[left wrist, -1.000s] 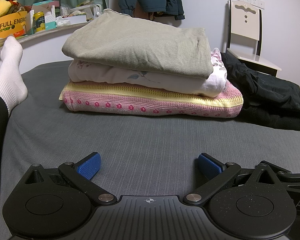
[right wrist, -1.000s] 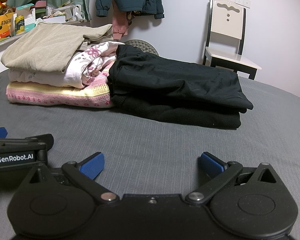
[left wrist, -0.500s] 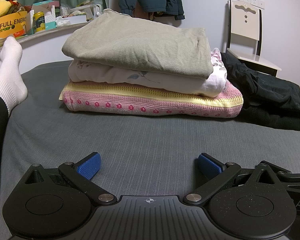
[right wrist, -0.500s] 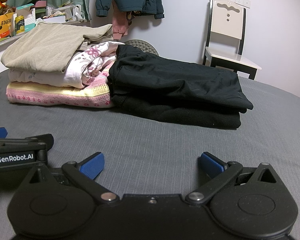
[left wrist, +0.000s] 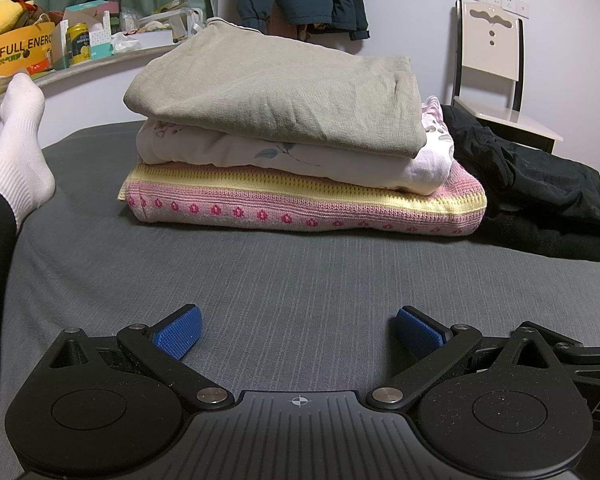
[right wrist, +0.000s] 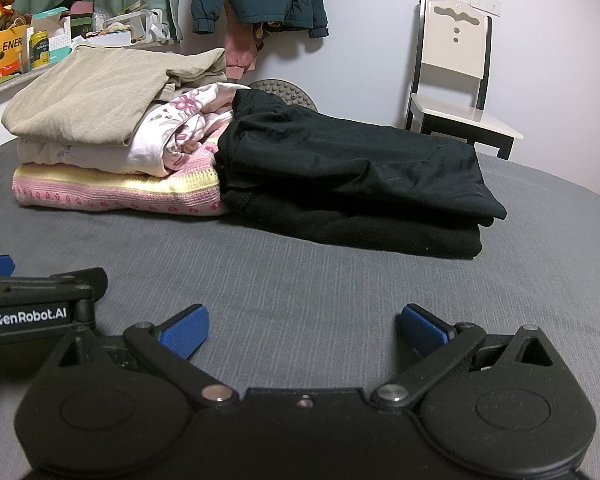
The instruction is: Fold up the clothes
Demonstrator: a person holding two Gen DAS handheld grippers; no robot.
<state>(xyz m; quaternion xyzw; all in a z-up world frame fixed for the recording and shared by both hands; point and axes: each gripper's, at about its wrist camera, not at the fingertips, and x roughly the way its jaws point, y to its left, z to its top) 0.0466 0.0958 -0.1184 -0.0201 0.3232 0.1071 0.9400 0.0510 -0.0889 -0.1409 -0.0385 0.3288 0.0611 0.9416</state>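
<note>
— What cloth is seen on the bed (left wrist: 300, 280)?
— A matt grey weave, finely ribbed. The pink knit (left wrist: 300, 210) looks coarse; the beige top (left wrist: 276, 96) is smooth jersey.
— And the black pile (right wrist: 360, 184)?
— Soft, fleecy below. The gripper pads (right wrist: 184, 336) are ridged blue rubber on matt black plastic with shiny metal pins.

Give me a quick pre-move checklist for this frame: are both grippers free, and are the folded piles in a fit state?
1. Left gripper open, holding nothing: ok.
2. Right gripper open, holding nothing: ok.
3. Bedsheet ahead of both grippers free of garments: ok.
4. Olive top, floral garment and pink knit stacked flat: ok.
5. Floral garment's right end tidy: not ok, bunched in the right wrist view.
6. Black pile folded beside the stack: ok.
7. Any unfolded garment left: cannot tell.
</note>
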